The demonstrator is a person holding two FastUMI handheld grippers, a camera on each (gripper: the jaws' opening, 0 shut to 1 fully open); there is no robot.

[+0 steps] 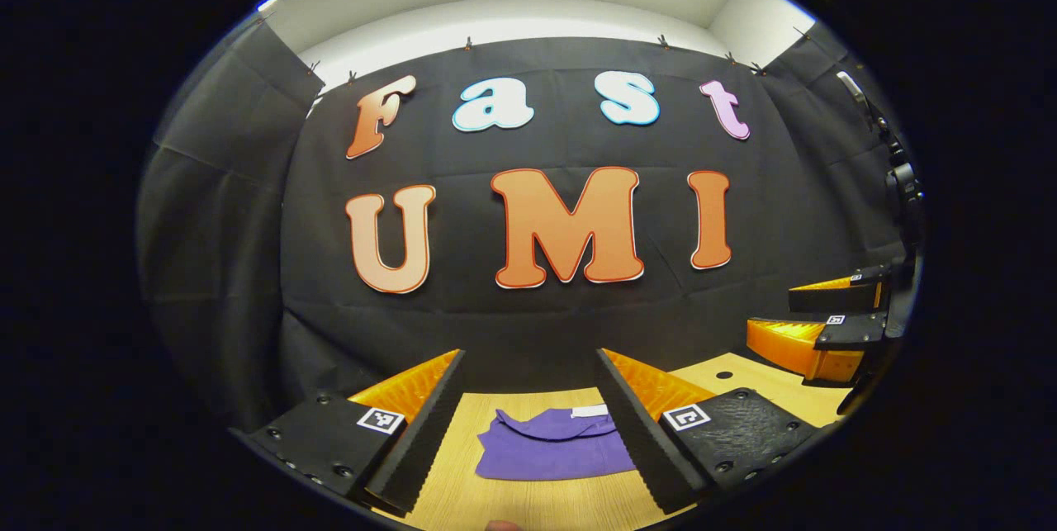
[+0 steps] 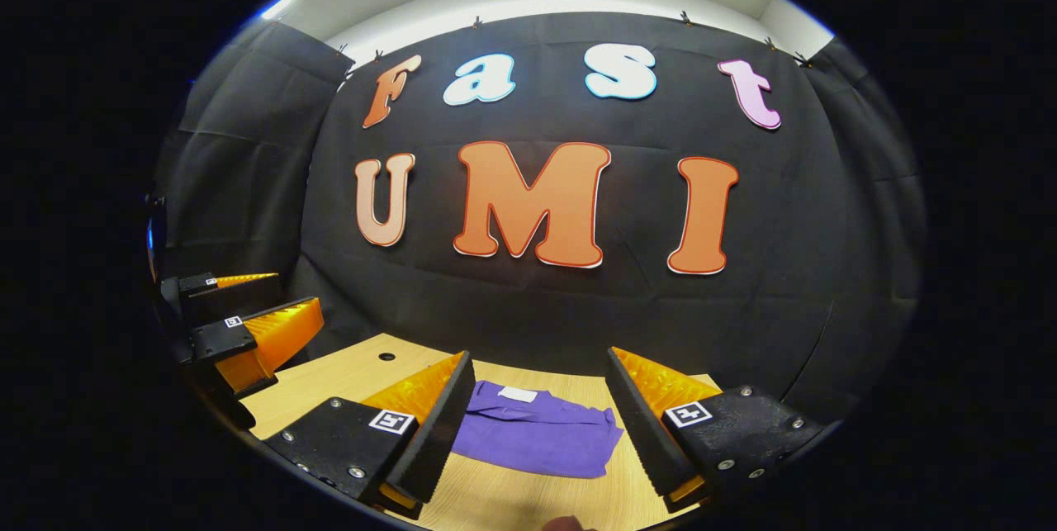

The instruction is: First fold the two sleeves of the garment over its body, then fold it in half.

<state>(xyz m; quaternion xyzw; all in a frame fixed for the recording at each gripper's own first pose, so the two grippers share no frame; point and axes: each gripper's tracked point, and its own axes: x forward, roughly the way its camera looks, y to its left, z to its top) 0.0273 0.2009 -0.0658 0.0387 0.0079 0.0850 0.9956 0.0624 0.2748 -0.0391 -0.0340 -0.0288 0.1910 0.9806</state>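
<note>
A purple garment [image 1: 552,448] lies folded into a compact rectangle on the wooden table [image 1: 462,498], its collar and white label facing the back wall. In the left gripper view my left gripper [image 1: 528,424] hangs open above the table, fingers spread either side of the garment, holding nothing. The right gripper view shows the same garment [image 2: 537,432] between the spread fingers of my right gripper [image 2: 537,415], also open and raised off it. The right gripper [image 1: 813,324] appears at the far right of the left gripper view; the left gripper [image 2: 248,324] appears at the left of the right gripper view.
The wooden table [image 2: 347,382] has a small round hole [image 2: 386,357] near its back edge. The black cloth wall stands close behind the table. A fingertip [image 2: 566,524] shows at the bottom edge of the right gripper view.
</note>
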